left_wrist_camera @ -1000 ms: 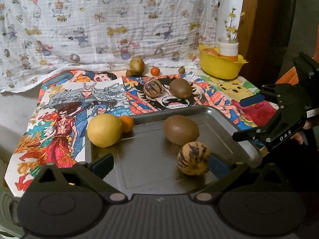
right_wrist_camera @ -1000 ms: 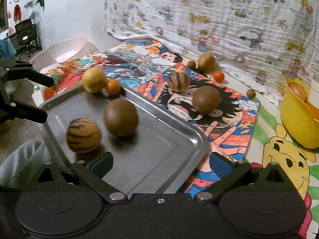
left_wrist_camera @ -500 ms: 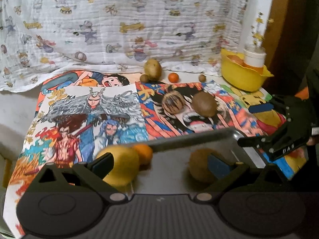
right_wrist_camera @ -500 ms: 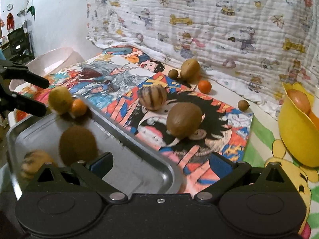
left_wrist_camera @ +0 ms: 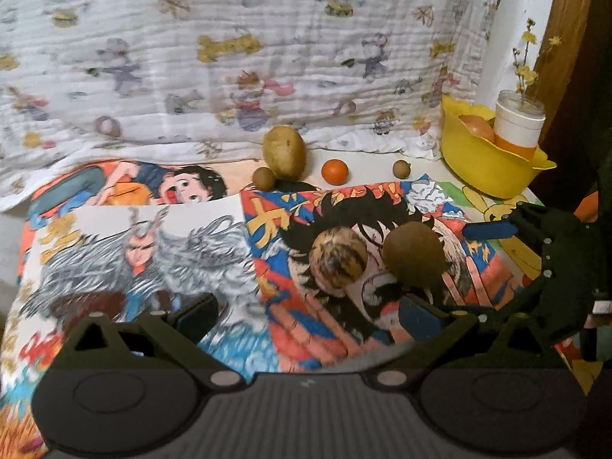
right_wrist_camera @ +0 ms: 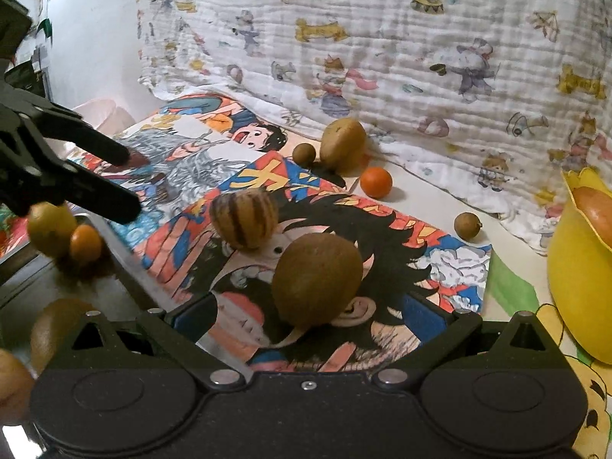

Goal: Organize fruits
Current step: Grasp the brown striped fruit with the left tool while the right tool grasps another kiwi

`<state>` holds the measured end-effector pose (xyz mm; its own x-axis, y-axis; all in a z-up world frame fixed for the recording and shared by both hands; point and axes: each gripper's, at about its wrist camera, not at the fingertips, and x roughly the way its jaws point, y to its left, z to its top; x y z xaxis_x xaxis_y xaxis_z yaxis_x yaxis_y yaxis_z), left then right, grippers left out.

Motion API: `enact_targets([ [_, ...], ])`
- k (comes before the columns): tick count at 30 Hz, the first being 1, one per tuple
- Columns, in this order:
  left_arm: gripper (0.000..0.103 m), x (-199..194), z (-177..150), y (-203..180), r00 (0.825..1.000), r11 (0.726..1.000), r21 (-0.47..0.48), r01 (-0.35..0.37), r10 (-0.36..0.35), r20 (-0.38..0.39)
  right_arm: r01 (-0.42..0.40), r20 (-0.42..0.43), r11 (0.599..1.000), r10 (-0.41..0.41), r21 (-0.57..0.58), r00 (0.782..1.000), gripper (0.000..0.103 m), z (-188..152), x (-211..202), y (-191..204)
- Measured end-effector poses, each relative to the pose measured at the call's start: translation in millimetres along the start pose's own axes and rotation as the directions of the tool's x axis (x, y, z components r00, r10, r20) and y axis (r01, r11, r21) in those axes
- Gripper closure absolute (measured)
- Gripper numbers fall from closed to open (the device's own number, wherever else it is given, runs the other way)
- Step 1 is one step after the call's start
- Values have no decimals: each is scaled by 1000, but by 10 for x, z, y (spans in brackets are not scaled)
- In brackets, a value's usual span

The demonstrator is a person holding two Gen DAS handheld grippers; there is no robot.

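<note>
A: How is the right gripper (right_wrist_camera: 310, 311) seen?
B: Its jaws are spread wide and nothing is held. A brown kiwi (right_wrist_camera: 317, 278) is framed just ahead of them, resting on the cartoon-printed mat (right_wrist_camera: 440, 244).

A: And the left gripper (left_wrist_camera: 308, 315)?
B: It is likewise parted and empty, held above the mat. Ahead of it a striped round fruit (left_wrist_camera: 338, 263) and the kiwi (left_wrist_camera: 414, 259) are seen side by side, nearly touching.

A: What is found farther out?
B: Near the draped printed cloth (right_wrist_camera: 382, 38), a yellowish-brown oval fruit (right_wrist_camera: 343, 141) is flanked by a small brown round fruit (right_wrist_camera: 304, 152). A small orange fruit (right_wrist_camera: 376, 182) lies beside them, and another small brown fruit (right_wrist_camera: 467, 225) sits further right. A yellow bowl (left_wrist_camera: 485, 168) holding a white cup (left_wrist_camera: 519, 122) is placed at the far right.

A: And the tray?
B: A metal tray (right_wrist_camera: 126, 267) is seen at the left of the right-wrist view, with a yellow fruit (right_wrist_camera: 49, 227), a small orange one (right_wrist_camera: 85, 243) and other blurred fruit on it.
</note>
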<state>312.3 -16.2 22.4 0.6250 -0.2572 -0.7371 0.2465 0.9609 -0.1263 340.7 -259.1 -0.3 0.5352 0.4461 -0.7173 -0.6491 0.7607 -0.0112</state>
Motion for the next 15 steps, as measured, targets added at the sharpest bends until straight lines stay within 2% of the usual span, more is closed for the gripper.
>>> enact_targets([
  [6, 1, 373, 133, 6, 999, 1000, -11, 28, -28, -37, 9, 5, 1000, -9, -14, 1000, 2, 20, 128, -57],
  [12, 2, 592, 178, 41, 997, 999, -9, 50, -51, -62, 1, 0, 1000, -1, -26, 1000, 11, 2, 203, -122],
  [15, 7, 655, 191, 49, 995, 998, -6, 65, -66, -69, -16, -8, 1000, 16, -25, 1000, 16, -7, 240, -132],
])
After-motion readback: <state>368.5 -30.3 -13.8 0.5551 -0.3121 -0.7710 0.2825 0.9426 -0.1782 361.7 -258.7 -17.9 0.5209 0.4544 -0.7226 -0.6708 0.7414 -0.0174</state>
